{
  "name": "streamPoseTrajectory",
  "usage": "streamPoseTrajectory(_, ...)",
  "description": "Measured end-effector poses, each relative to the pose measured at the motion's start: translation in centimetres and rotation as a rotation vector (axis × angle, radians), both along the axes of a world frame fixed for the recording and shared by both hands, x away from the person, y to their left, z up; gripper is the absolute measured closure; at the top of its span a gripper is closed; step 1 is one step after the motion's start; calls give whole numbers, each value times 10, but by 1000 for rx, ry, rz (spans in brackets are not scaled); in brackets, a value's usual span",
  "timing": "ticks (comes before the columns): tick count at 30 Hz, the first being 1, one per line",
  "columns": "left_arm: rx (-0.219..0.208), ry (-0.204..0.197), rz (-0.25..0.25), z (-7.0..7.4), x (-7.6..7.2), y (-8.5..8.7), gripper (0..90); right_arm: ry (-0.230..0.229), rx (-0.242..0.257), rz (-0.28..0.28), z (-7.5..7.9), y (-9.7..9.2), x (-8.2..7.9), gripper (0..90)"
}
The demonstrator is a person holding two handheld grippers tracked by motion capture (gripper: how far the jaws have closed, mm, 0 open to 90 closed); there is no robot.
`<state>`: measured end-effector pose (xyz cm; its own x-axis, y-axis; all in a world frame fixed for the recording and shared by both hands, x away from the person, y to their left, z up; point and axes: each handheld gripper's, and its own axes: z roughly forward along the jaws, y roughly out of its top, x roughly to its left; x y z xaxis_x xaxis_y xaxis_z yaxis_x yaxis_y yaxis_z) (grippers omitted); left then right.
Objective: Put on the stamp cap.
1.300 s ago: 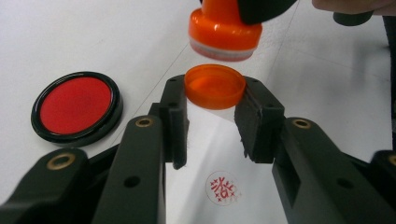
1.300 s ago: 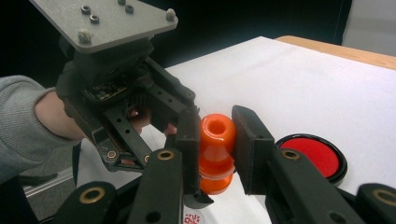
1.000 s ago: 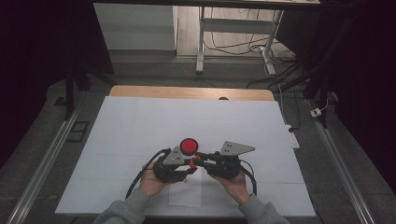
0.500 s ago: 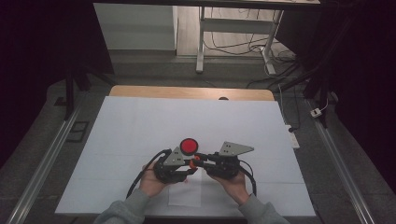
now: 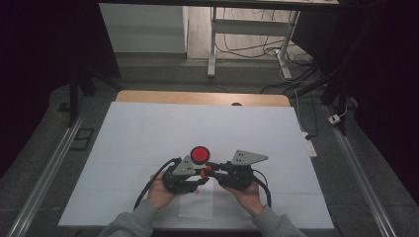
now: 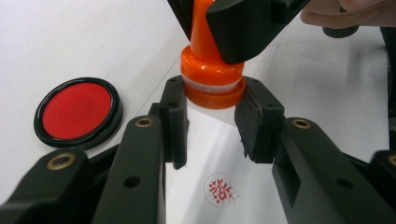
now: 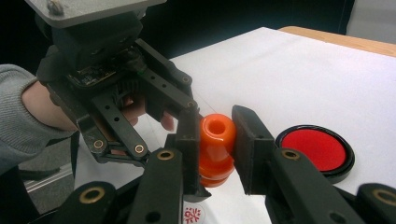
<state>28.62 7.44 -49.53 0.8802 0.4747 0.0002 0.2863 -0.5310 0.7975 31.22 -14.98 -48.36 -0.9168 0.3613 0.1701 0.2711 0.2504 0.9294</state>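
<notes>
Orange stamp (image 7: 216, 147) pinched in right hand-held gripper (image 7: 215, 135), base clamped by left hand-held gripper (image 6: 212, 105), above paper (image 6: 224, 140)

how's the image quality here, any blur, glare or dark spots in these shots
High view: the white table sheet is evenly lit, the room around it nearly black, the grippers small and soft. Left gripper view: the orange stamp carries a bright sheen, the red ink pad is sharp, the near jaws slightly blurred. Right gripper view: dark background, with soft glare on the stamp's top.
</notes>
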Motion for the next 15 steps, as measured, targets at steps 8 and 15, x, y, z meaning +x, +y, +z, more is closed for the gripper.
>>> streamPoseTrajectory(8,-1,1,2,0,0,0,648,1,1,0,0,0,0,724)
streamPoseTrajectory(15,5,1,3,0,0,0,648,1,-1,3,-1,1,0,724)
